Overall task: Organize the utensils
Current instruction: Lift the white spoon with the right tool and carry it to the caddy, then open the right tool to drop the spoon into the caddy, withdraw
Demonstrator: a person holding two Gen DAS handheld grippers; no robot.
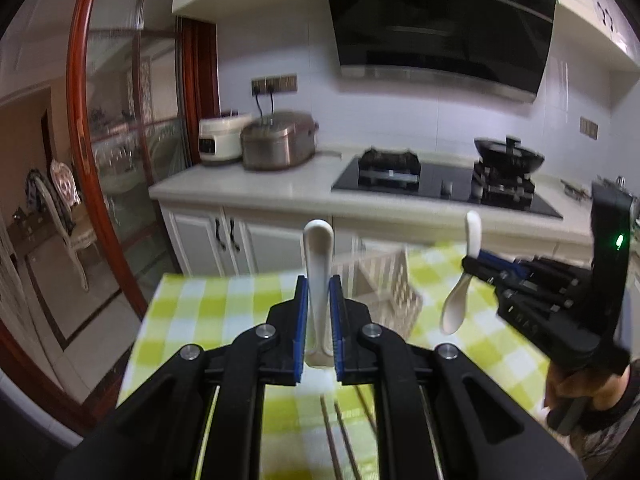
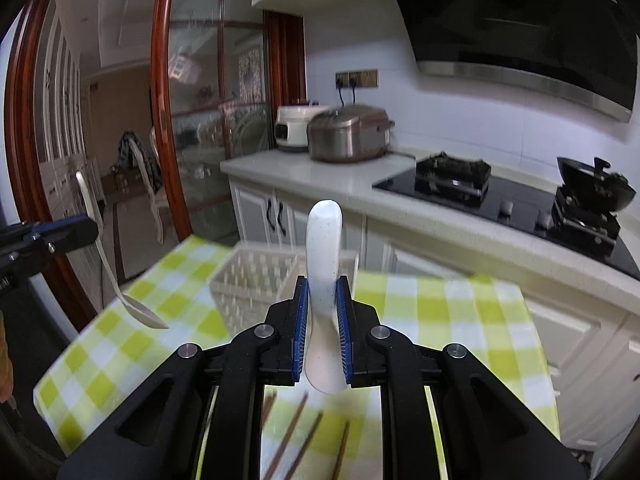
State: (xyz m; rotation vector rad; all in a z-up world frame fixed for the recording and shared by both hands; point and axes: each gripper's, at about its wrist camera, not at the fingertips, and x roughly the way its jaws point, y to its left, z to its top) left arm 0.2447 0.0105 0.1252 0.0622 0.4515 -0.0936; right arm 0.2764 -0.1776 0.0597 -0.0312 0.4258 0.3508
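Black two-finger grippers, blue ribbed pads on the fingers (image 1: 301, 320), silver pivot screws (image 1: 266, 330), green indicator light (image 1: 620, 241).

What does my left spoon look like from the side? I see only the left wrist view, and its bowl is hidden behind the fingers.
Observer: In the right wrist view the left spoon hangs from the left gripper, bowl down, over the checked cloth.
Operator: Is the right grip good?
Observer: The right gripper has its blue pads pressed on both sides of the right spoon, and the handle end points away from the camera.
Operator: Does anything lie under the right gripper?
Observer: Yes, at least three brown chopsticks lie on the cloth below it.
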